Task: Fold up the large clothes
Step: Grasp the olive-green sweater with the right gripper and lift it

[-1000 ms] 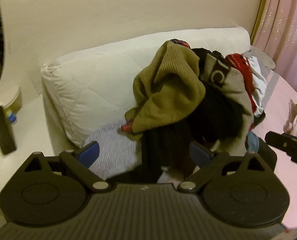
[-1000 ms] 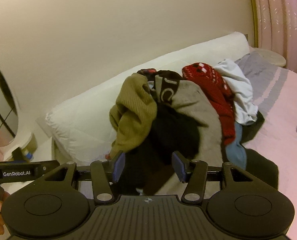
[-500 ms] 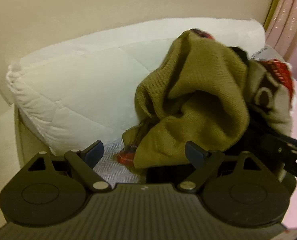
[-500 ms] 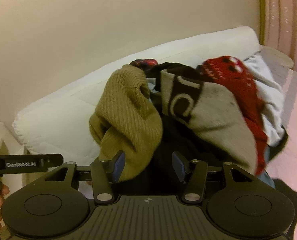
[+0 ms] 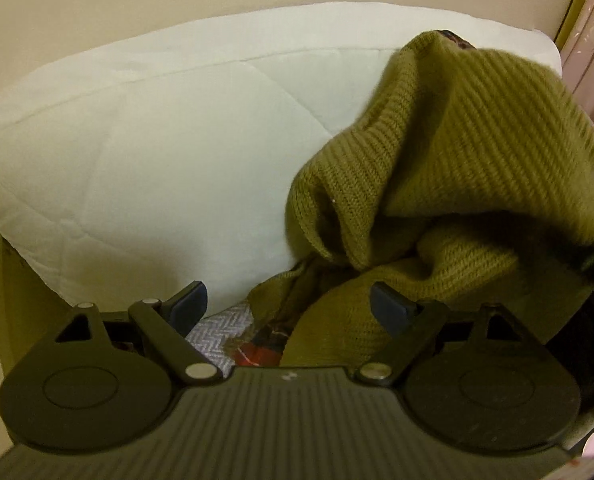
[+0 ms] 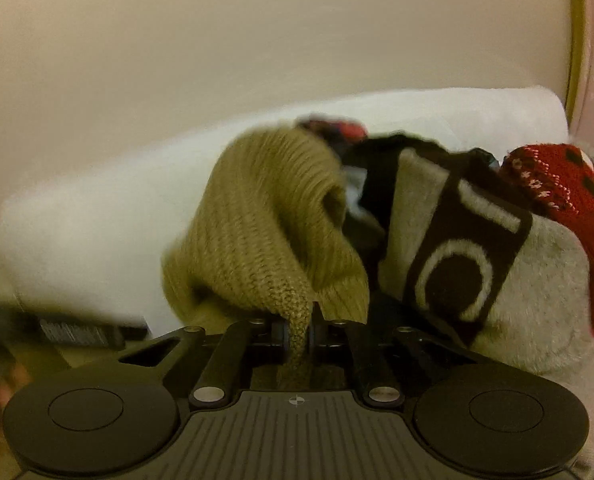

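An olive ribbed knit sweater point(image 5: 477, 140) lies on top of a heap of clothes against a white pillow. My left gripper point(image 5: 289, 302) is open just above the sweater's lower folds. Its right fingertip point(image 5: 389, 304) is close to the knit, and the left one hangs over a grey herringbone sheet point(image 5: 221, 324). In the right wrist view my right gripper point(image 6: 297, 332) is shut on a pinched fold of the olive sweater point(image 6: 257, 240). Beside it lie a grey fleece with a black-and-white logo point(image 6: 477, 264) and a red patterned knit point(image 6: 557, 184).
A white quilted pillow point(image 5: 137, 140) leans on the cream wall behind the heap. A pink curtain point(image 5: 593, 32) hangs at the far right. A red plaid cloth point(image 5: 265, 344) peeks out under the sweater. A blurred hand point(image 6: 5, 384) shows at the left edge.
Both grippers came forward and down to the heap. The right gripper's jaws went from apart to closed on a fold of the olive sweater. The left jaws stayed apart.
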